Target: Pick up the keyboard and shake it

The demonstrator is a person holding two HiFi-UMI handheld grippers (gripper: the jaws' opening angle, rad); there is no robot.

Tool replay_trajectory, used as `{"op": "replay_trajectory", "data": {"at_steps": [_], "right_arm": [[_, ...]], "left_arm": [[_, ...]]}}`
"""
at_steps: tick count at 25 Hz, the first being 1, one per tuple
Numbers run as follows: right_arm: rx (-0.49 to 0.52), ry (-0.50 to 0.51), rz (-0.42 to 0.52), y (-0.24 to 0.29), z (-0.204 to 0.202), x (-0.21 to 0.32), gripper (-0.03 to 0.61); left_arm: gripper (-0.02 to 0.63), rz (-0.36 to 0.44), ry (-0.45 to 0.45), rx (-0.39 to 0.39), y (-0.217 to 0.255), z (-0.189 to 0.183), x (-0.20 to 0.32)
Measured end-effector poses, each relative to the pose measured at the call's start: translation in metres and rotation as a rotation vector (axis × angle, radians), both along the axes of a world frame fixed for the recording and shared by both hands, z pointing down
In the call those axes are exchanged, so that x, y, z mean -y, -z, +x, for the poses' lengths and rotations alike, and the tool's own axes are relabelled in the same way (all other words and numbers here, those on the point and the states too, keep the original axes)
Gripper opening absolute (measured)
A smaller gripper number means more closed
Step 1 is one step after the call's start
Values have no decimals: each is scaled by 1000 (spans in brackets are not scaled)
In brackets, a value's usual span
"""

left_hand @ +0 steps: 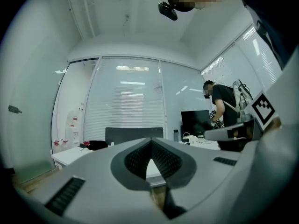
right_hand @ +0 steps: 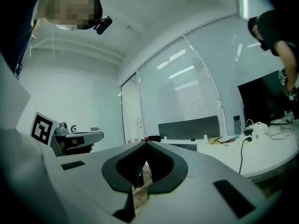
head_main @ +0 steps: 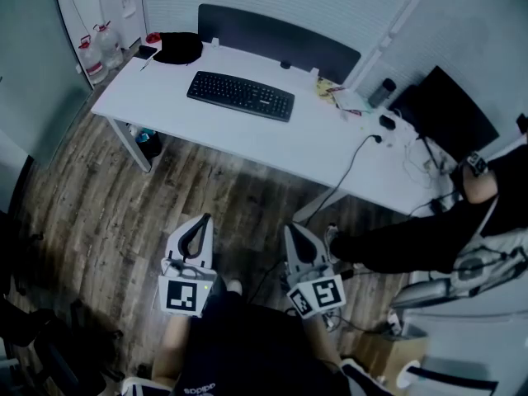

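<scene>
A black keyboard (head_main: 240,95) lies flat on the white desk (head_main: 206,126), toward its far left part. In the right gripper view only a thin strip of the keyboard (right_hand: 185,147) shows over the desk edge. Both grippers hang low over the wooden floor, well short of the desk. My left gripper (head_main: 204,219) is shut with nothing between its jaws, and my right gripper (head_main: 289,228) is shut and empty too. In the left gripper view the left gripper (left_hand: 150,141) points level at the desk; the keyboard is hidden behind its jaws.
A black cloth item (head_main: 179,47) and a dark screen panel (head_main: 276,35) sit at the desk's back. A monitor (head_main: 445,110), cables (head_main: 351,163) and small clutter occupy the right end. A person (head_main: 462,213) stands at the right. Water bottles (head_main: 97,52) stand by the left wall.
</scene>
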State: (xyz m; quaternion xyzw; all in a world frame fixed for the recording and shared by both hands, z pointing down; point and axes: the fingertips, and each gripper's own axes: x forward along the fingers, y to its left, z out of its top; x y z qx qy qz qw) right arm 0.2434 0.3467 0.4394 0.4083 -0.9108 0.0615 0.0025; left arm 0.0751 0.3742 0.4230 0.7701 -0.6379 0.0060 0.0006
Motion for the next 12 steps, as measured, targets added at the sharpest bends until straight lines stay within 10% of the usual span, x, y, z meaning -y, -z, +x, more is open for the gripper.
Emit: {"op": "replay_trajectory", "data": {"at_steps": [12], "right_arm": [[-221,-97,82,1,-2,103,2]], "left_arm": [[3,15,-87,7,18,-84,99]]}}
